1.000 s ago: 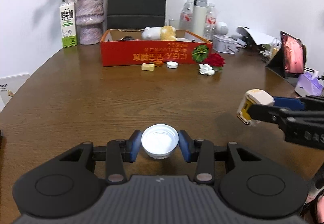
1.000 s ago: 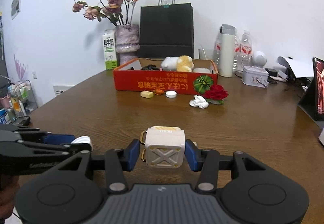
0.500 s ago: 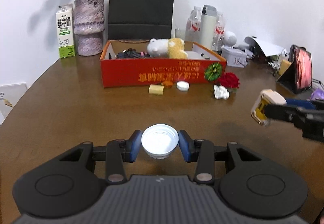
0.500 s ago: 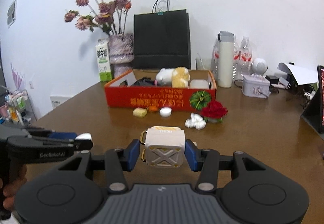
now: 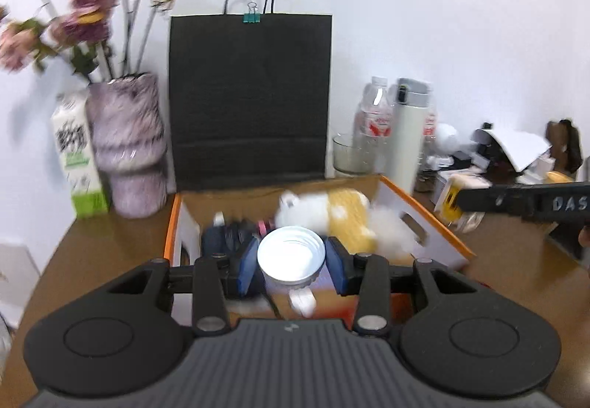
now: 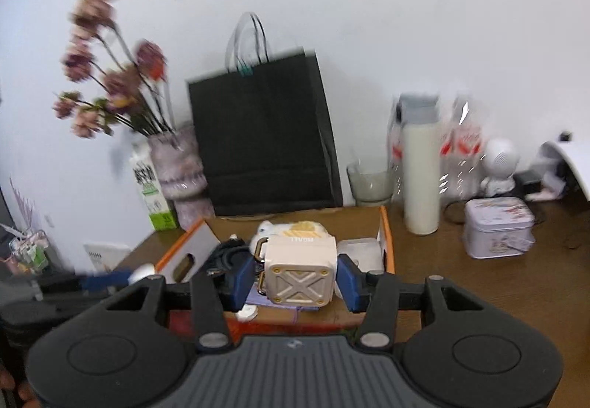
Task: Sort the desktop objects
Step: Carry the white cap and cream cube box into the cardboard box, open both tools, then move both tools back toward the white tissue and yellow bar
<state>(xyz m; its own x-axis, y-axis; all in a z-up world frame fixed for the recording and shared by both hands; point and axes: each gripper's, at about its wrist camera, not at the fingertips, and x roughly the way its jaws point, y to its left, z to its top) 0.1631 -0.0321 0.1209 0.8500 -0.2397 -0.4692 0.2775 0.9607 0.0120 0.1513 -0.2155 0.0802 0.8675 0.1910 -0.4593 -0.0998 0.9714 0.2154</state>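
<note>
Cap (image 5: 291,256) clamped in left gripper (image 5: 291,262) above box (image 5: 424,223).

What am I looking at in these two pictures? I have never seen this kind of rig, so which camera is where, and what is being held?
No robot here: a person carries two handheld grippers, each with a fisheye camera looking along its fingers. The left gripper is shut on a white lid. The right gripper is shut on a small cream box with an X on its face. Both hang over an orange cardboard box on a wooden table, which already holds a plush toy and dark cables. Behind stand a black paper bag, a vase of flowers, a milk carton and bottles.
</note>
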